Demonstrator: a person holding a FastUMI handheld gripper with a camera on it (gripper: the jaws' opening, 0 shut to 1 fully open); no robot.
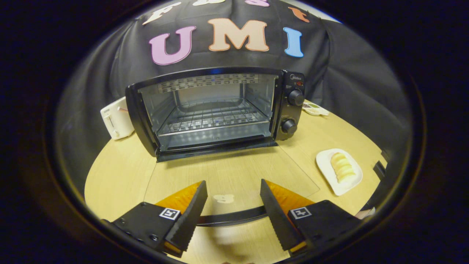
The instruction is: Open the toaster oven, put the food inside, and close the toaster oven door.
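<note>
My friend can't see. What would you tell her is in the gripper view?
A toaster oven sits open and empty on a wooden table. The gripper fingers are open, holding nothing, and bread waits on a white plate beside them.

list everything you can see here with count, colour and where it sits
toaster oven: one, black, door down, beyond the fingers at the table's back
rack: one, metal, bare, inside the oven
knobs: two, black, oven's right panel
toaster: one, white, left of the oven
plate: one, white, right of the fingers
food: one, pale yellow, on the plate
table: one, light wood
gripper: one, open, holding nothing
</note>
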